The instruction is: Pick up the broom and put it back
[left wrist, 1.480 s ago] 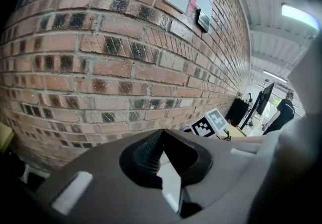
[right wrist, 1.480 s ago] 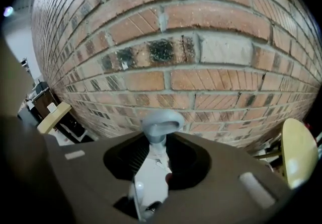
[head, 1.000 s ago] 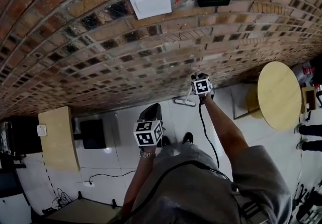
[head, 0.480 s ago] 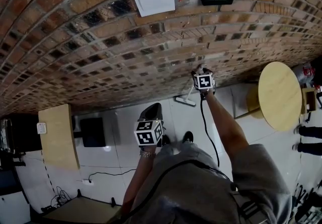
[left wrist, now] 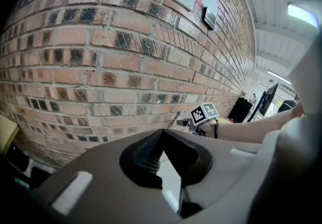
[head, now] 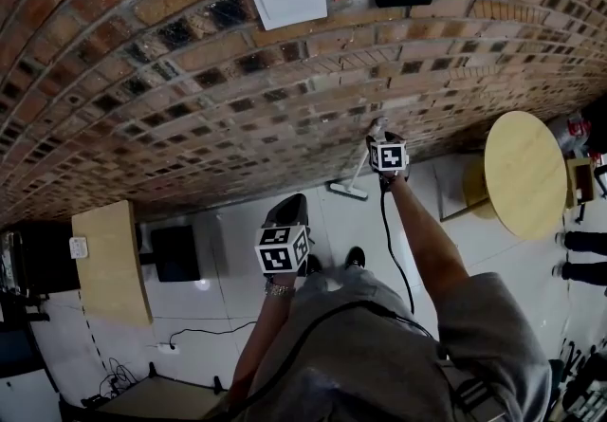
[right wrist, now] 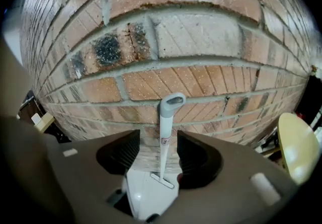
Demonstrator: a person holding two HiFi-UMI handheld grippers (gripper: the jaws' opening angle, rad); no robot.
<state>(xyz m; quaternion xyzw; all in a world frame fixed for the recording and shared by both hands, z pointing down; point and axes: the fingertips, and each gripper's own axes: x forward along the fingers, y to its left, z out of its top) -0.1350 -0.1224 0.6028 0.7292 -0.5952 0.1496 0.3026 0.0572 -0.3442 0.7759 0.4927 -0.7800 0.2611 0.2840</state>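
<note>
The long-handled broom (right wrist: 165, 135) stands upright against the brick wall (right wrist: 201, 42), its head (head: 348, 190) on the white tiled floor (head: 327, 221) at the wall's foot. The right gripper (right wrist: 157, 150) is held at the handle's upper part with the shaft between its jaws, which are wide but closing, neither pad touching the shaft. The left gripper (left wrist: 162, 137) hangs lower, well apart from the broom, its jaws pressed together on nothing.
</note>
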